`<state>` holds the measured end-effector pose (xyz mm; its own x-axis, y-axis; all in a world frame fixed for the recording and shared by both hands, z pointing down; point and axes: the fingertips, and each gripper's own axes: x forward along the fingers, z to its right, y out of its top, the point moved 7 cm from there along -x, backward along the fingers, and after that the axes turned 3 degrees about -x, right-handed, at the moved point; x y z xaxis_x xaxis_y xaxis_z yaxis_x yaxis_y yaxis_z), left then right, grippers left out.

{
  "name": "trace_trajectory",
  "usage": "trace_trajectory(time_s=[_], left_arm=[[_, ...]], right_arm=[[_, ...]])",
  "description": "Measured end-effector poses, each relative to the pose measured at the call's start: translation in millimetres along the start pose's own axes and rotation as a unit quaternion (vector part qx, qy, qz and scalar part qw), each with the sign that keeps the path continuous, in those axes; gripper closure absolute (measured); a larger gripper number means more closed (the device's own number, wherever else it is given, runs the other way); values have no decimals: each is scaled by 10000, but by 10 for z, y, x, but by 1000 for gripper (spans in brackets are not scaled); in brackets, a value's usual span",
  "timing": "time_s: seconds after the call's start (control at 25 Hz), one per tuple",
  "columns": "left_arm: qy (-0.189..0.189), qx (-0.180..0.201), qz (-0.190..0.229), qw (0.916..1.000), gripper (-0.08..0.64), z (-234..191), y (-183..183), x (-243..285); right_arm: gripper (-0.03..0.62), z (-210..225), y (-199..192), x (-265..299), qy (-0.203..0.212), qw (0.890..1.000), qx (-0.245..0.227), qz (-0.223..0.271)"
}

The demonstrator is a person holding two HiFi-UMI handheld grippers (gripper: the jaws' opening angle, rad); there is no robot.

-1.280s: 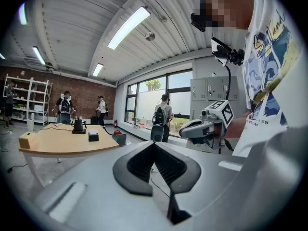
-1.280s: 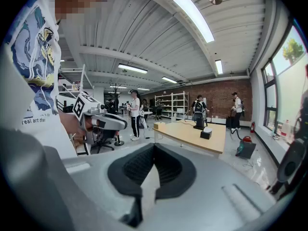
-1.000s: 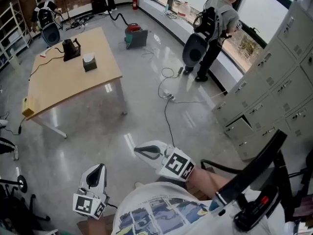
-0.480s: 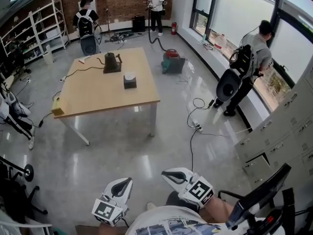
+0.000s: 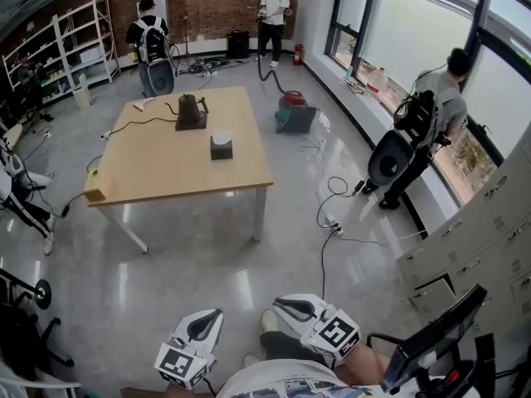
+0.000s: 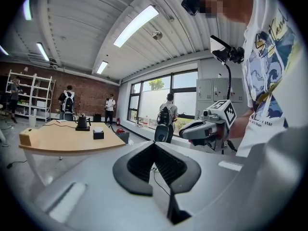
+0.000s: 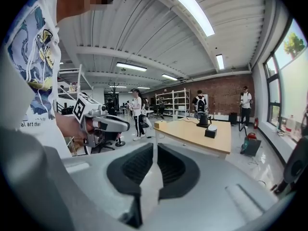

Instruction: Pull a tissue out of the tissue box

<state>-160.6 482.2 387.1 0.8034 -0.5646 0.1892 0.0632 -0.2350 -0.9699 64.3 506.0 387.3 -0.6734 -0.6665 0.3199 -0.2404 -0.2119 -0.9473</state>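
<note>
The tissue box (image 5: 221, 146) is a small dark cube with white tissue showing on top. It stands on the wooden table (image 5: 158, 168) far ahead of both grippers; it also shows small as the tissue box (image 6: 98, 134) and the tissue box (image 7: 210, 132). My left gripper (image 5: 214, 315) is held low at the bottom of the head view, its jaws shut and empty. Beside it, my right gripper (image 5: 280, 304) has just been opening its jaws. A narrow slit shows between its pads (image 7: 168, 165), with nothing in it.
A black kettle (image 5: 191, 113) and a yellow box (image 5: 95, 186) share the table. Cables (image 5: 325, 222) trail over the glossy floor. A red vacuum (image 5: 292, 110) and a person with a backpack (image 5: 419, 131) are at the right, lockers (image 5: 489, 214) beyond.
The head view has lifted and now takes in the whole table and the back wall. Both grippers have moved a little forward toward the table. The right jaws have parted slightly.
</note>
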Motion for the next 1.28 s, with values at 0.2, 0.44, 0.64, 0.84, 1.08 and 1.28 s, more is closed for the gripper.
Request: trace_trajectory(time_s=[0.2, 0.44, 0.64, 0.84, 1.08, 1.28], left_arm=[[84, 45, -46, 9999, 558, -209, 133, 344], [359, 24, -137, 9993, 557, -637, 314, 924], [427, 82, -131, 9990, 557, -890, 573, 1430], [414, 115, -132, 9990, 557, -1133, 701, 1691], [419, 23, -115, 9991, 557, -1752, 784, 1886], [26, -4, -75, 10000, 557, -2475, 864, 2194]], right_arm=[[565, 445, 21, 213, 190, 9998, 34, 30], [551, 1210, 110, 677, 548, 9984, -5, 154], [545, 1750, 149, 972, 784, 9967, -74, 177], [543, 2077, 213, 1158, 842, 9963, -62, 186], [543, 2402, 275, 1623, 615, 9981, -40, 17], [523, 2679, 418, 2195, 368, 9993, 56, -19]])
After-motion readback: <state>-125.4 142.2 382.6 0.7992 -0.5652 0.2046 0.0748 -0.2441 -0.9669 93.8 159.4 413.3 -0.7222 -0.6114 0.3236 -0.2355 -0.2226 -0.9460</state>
